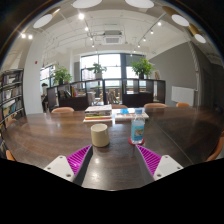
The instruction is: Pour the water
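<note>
Ahead of open gripper (109, 160) — cup (100, 135), bottle (138, 129)

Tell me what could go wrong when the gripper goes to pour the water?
The open gripper holds nothing yet. The bottle stands right beside the pale cup, both just beyond the fingers, so reaching for one could knock the other over. A tipped bottle might wet the wooden table. The books lying just behind them could get splashed too.

My dark wooden table (50, 135) carries a pale cup (100, 135), a clear water bottle (138, 130) beside it, and farther some books (98, 116).
</note>
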Motion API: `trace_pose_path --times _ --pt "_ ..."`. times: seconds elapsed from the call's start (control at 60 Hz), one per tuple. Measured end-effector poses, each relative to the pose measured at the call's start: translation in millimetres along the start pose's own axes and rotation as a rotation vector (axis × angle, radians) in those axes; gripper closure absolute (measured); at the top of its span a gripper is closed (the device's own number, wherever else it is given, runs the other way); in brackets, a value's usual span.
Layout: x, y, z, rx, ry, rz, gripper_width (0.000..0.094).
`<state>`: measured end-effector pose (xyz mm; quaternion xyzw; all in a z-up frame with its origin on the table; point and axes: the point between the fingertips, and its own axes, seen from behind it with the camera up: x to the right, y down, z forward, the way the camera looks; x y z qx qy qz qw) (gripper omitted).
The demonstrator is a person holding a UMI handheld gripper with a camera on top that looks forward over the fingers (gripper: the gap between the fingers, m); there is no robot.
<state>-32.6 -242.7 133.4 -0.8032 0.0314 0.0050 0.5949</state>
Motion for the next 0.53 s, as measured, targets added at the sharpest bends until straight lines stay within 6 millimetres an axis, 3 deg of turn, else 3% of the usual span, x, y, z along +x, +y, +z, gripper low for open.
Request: trace_pose_path --times 0.333,0.533 --pt "-2.4 -32.0 -51.4 0.03 0.011 -0.064 0.0072" --pt "-0.3 -38.5 -60.9 0.057 0.029 -0.061 0.0065"
